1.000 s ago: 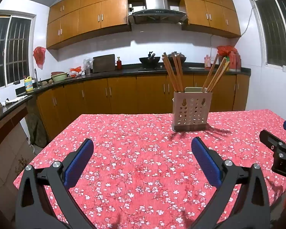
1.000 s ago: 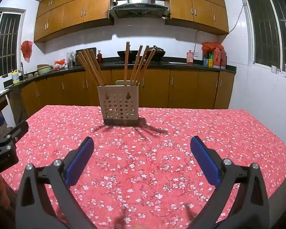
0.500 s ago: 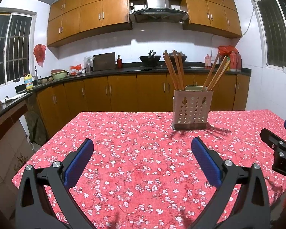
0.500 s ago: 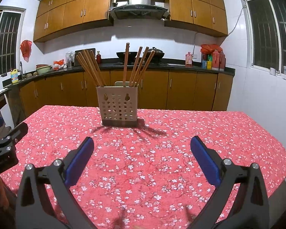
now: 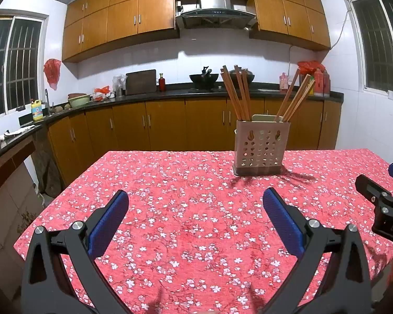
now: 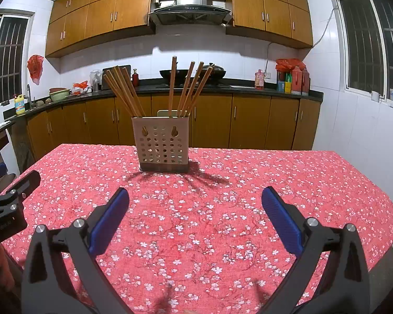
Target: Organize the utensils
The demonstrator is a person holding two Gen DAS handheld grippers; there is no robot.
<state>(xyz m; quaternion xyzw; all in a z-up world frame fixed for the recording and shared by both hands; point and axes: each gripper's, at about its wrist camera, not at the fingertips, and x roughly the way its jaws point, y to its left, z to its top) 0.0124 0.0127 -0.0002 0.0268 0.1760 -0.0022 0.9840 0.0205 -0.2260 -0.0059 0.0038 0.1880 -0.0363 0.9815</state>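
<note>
Since the earlier frame, nothing on the bench [image 5: 170, 183] has shifted; from the left wrist, we hold the left tool [image 5: 195, 210] wide open and empty, well short of the utensil holder [image 5: 260, 147] with its chopsticks [image 5: 235, 91]. From the right wrist, the right tool [image 6: 195, 210] likewise gapes empty, facing the holder squarely, presumably readying a reach.
</note>
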